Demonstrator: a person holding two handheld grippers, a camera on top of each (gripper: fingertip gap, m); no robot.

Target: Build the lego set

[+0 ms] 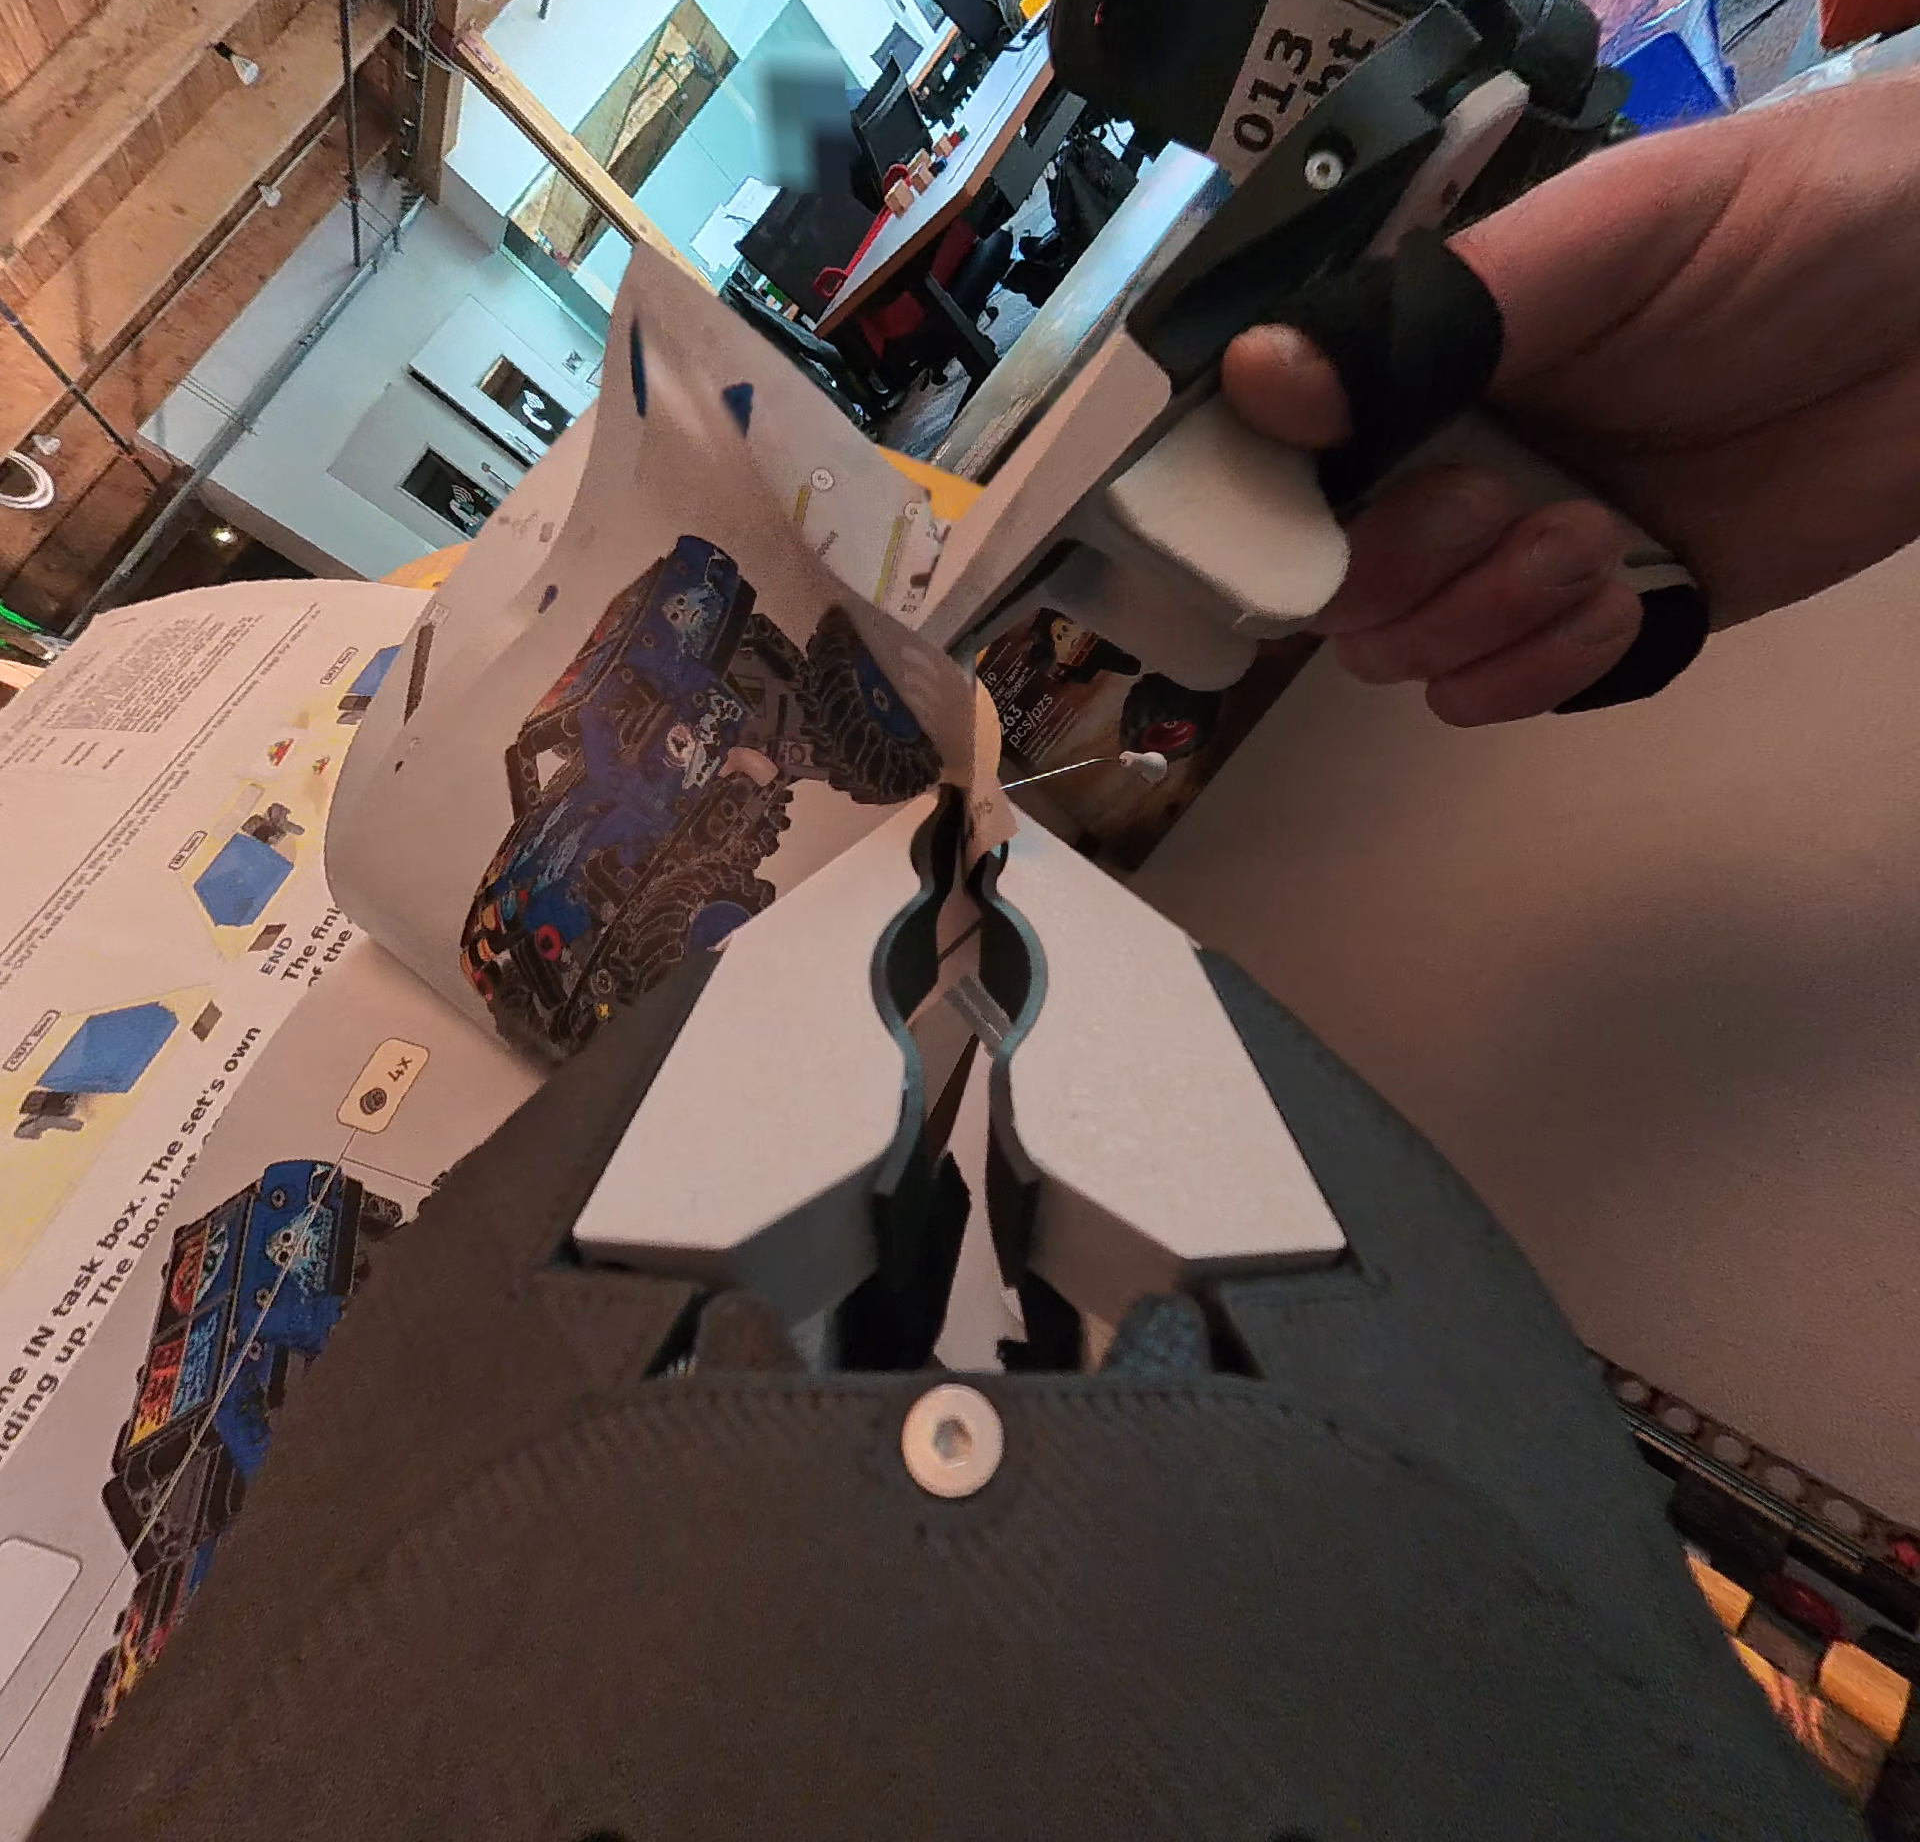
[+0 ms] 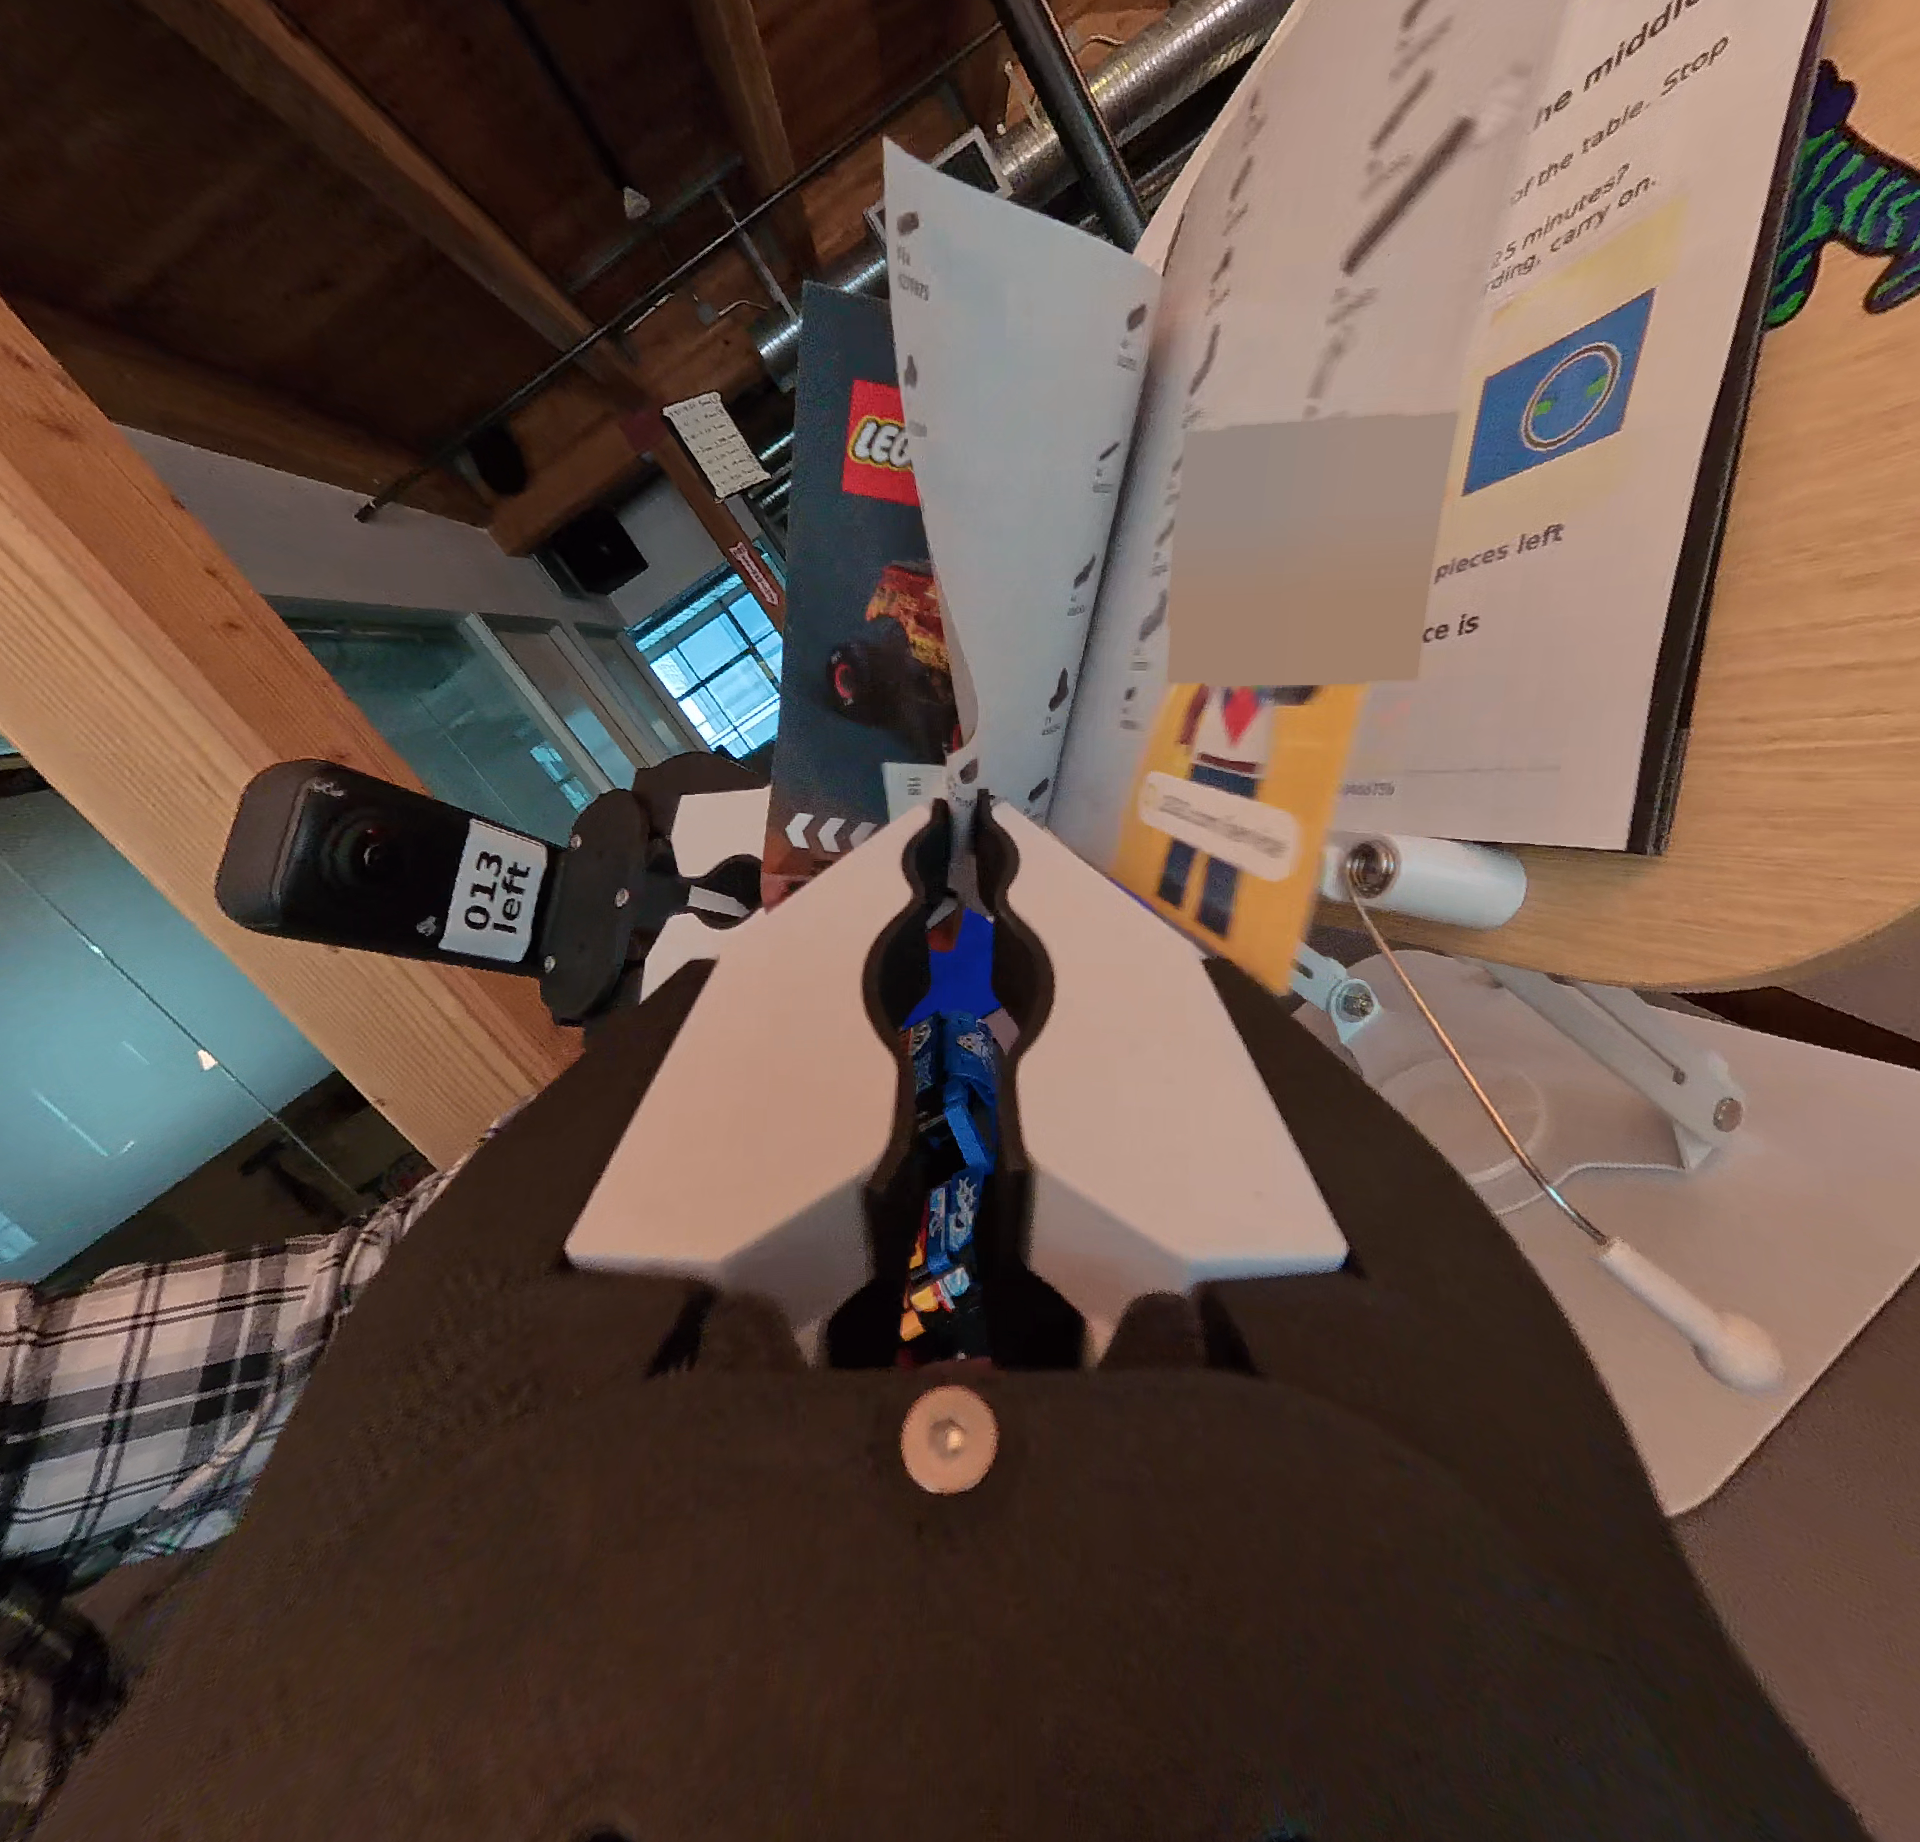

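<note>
The instruction booklet's page (image 1: 623,753) curls up off the open booklet (image 1: 239,1325) and shows a blue monster truck picture. My left gripper (image 1: 961,816) is shut on this page's edge. My right gripper (image 1: 966,639), held by a hand, meets the same page just above it. In the right wrist view my right gripper (image 2: 961,821) is shut on the thin edge of a white booklet page (image 2: 1018,504). The left gripper (image 2: 727,888) sits just to its left. Blue truck colours show through the gap between the right fingers; I cannot tell if they are print or model.
The Lego box (image 2: 852,587) stands behind the booklet and shows in the left wrist view (image 1: 1101,712). A printed task sheet (image 2: 1558,338) leans on a white stand (image 2: 1558,1117) and shows in the left wrist view (image 1: 156,805). Black and yellow Lego parts (image 1: 1818,1636) lie at the lower right. Only a small space, under 4 cm, lies between the two pairs of fingers.
</note>
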